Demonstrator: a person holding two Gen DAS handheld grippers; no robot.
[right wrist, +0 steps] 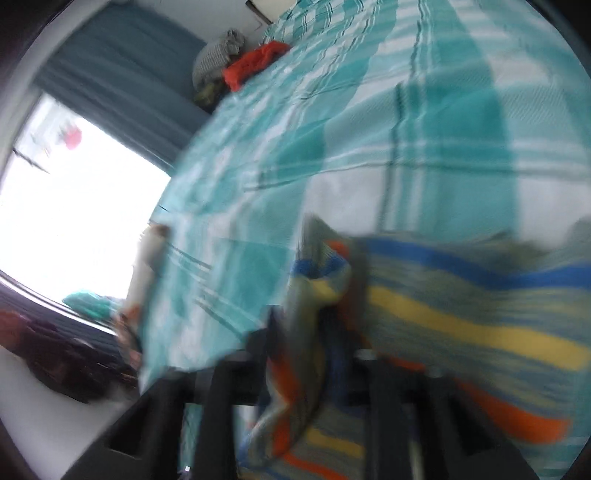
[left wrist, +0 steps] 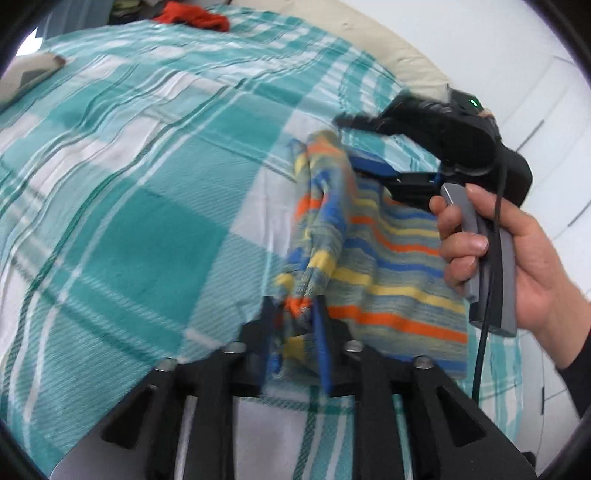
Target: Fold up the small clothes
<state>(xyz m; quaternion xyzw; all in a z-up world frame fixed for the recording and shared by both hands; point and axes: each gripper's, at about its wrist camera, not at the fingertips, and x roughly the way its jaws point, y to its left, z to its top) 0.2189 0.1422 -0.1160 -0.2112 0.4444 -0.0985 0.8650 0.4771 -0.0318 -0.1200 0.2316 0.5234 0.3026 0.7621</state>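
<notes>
A bed with a teal and white plaid cover fills both views. On it, toward the right in the left wrist view, lies a striped garment in blue, yellow and orange; its stripes run across the picture and its bunched edge runs away from the camera. That bunched edge sits between the fingers of the left tool, which appears to grip it. The right tool, in a hand, reaches onto the garment's far edge; in its own blurred view cloth lies bunched between its fingers, but whether they grip it I cannot tell. A red cloth lies at the bed's far end.
</notes>
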